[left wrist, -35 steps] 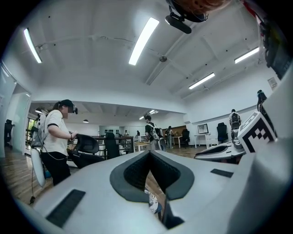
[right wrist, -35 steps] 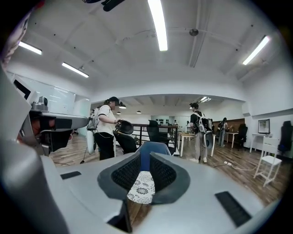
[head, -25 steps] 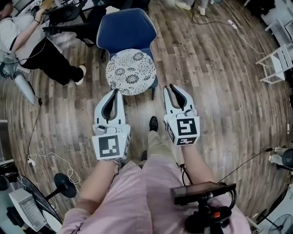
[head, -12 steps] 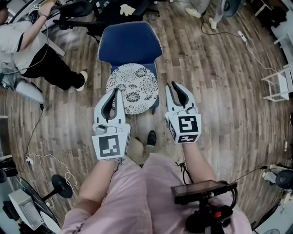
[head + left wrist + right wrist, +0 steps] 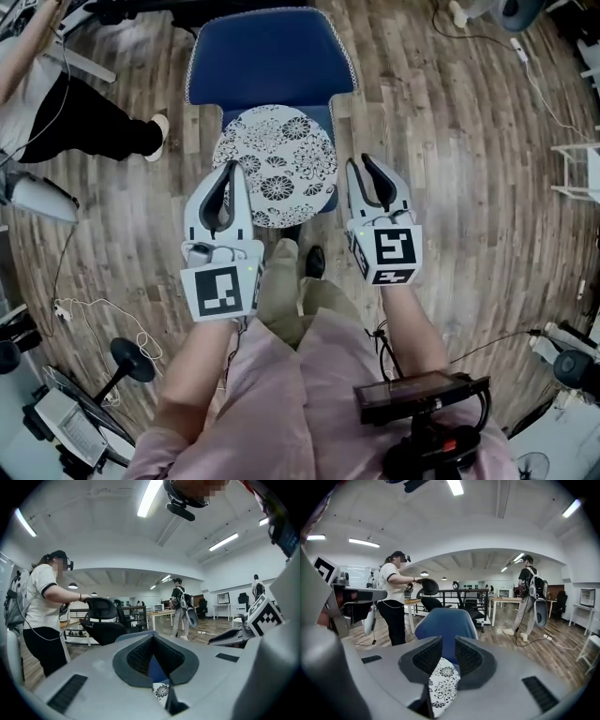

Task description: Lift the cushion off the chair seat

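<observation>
A round white cushion [image 5: 275, 164] with a black flower print lies on the seat of a blue chair [image 5: 272, 61]. My left gripper [image 5: 231, 169] hangs over the cushion's near left edge, its tips together and holding nothing. My right gripper [image 5: 363, 164] hovers just past the cushion's right edge, a small gap between its fingers, also holding nothing. In the left gripper view the cushion [image 5: 161, 691] shows low between the pads of the left gripper [image 5: 151, 638]. In the right gripper view the cushion [image 5: 443, 681] and the blue chair back [image 5: 445, 620] lie straight ahead of the right gripper [image 5: 447, 641].
A person in black trousers [image 5: 66, 117] stands at the upper left by a black office chair [image 5: 429, 590]. Cables [image 5: 103, 309] and a round-footed stand [image 5: 131, 361] lie on the wooden floor at the left. A white rack [image 5: 581, 164] is at the right. Another person [image 5: 528, 602] walks further off.
The chair and cushion have come closer. Both grippers moved forward from short of the cushion to beside its near edge. Their jaws look unchanged.
</observation>
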`<state>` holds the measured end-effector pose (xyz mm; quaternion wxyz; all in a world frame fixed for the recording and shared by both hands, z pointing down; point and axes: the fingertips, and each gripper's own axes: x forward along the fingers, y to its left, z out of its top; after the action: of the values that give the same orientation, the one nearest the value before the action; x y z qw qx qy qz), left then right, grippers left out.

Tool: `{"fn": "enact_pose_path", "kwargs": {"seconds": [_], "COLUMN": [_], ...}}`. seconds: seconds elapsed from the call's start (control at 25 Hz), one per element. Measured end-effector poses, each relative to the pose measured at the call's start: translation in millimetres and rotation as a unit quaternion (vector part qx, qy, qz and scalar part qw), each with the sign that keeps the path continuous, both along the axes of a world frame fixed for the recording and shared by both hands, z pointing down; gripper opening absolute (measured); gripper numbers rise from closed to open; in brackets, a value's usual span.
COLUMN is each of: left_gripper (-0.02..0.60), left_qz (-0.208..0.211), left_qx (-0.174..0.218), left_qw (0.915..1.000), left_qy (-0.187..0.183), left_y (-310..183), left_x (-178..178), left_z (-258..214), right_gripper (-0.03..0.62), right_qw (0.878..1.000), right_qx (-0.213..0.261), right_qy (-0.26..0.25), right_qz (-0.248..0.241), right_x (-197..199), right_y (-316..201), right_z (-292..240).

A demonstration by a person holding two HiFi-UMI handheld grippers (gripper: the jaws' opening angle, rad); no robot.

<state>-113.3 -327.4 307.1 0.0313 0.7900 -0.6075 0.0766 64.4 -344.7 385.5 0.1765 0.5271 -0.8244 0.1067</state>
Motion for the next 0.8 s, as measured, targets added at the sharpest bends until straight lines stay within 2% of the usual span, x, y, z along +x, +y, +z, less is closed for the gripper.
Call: {"fn": "enact_pose_path", "kwargs": {"seconds": [0.12,0.44,0.8], "left_gripper": [0.011,0.011,0.011], "left_qz": [0.002,0.024,0.032], "left_qx": [-0.014,-0.086,-0.153], "left_qw": [0.9999,0.9958,0.9875], "left_qy": [-0.006,-0.022,-0.017], "left_y": [-27,-51,-55], "left_x": [-9,-13,-9], "left_z": [36,138,235], "right_gripper": [0.096,0.130,0.156], "right_qw": [1.000,0.994,0.984], "right_qx": [-0.025,-0.110,-0.172], "right_qy": [0.005,0.017,0.019], "right_qz": [0.001,0.018,0.046], "right_x": [-5,-3,12], "right_y": [-21,-32,-38], "right_z": [45,167,286]}}
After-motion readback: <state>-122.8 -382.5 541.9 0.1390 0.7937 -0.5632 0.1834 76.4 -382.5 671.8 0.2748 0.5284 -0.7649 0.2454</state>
